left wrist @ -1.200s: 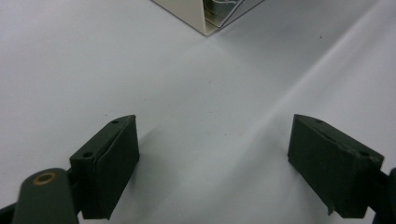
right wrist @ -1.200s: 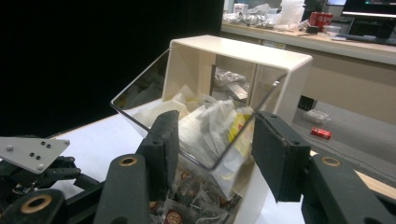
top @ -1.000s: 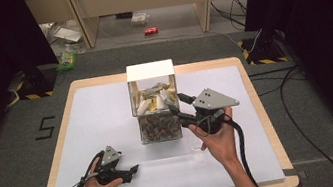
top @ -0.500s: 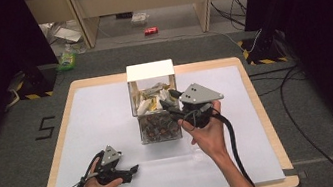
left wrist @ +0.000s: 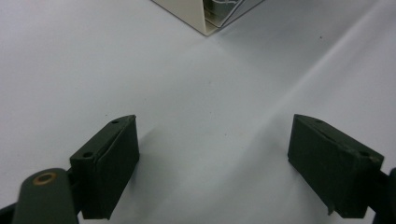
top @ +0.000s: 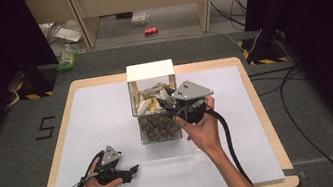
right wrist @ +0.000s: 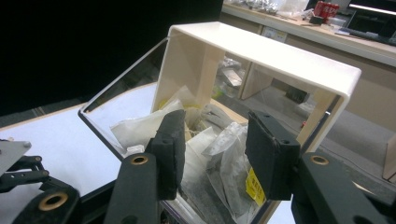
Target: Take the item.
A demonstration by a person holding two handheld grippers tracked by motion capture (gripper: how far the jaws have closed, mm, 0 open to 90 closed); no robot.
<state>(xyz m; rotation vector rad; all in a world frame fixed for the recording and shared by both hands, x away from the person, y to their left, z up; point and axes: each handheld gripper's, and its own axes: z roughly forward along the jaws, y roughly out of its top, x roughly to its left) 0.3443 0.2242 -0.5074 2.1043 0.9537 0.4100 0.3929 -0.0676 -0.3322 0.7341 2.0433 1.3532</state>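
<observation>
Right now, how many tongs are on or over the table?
2: left tongs low at the table's near-left, open; right tongs at the clear box, open above its packets.

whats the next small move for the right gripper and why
Probably ease the right gripper down and close on a packet. Its jaws are open and poised over the packets in the clear box, while the left gripper rests open on the table.

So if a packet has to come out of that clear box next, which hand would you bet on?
Probably the right. The right gripper hovers at the box, jaws open around a clear packet. The left gripper rests open on the table, well short of the box.
</observation>
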